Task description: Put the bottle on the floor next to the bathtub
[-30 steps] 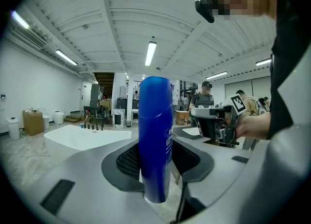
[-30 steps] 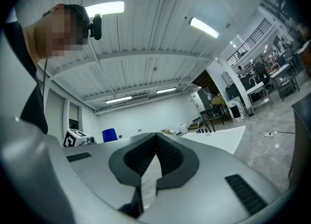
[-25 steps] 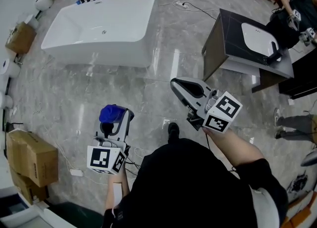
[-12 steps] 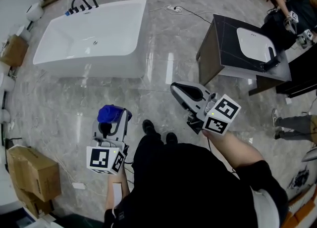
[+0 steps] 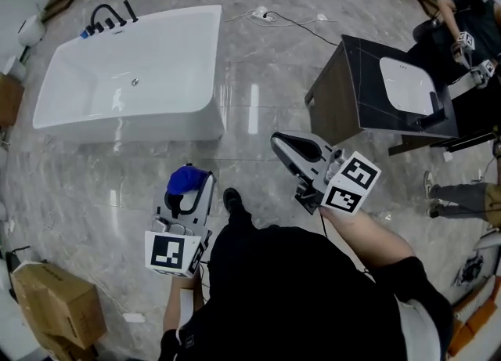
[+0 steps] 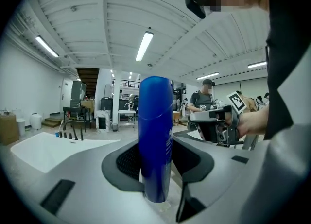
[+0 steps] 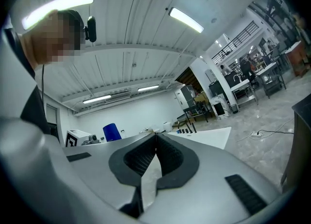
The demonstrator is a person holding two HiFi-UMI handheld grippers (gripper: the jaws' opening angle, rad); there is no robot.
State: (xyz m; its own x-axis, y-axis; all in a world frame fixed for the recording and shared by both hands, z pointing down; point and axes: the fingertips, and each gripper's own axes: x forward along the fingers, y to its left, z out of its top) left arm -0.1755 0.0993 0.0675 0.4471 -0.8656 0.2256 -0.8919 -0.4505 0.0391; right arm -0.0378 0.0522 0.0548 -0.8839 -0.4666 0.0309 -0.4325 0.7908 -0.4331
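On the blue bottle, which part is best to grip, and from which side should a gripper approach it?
Grip the blue bottle low on its straight round body, coming level from the side while it stands upright. The wall is even there, so two pads probably seat flat, whereas the rounded top would likely slip. The left gripper holds it this way.

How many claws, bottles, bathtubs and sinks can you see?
claws: 2 (left claw, right claw)
blue bottle: 1
bathtub: 1
sink: 1
total: 5
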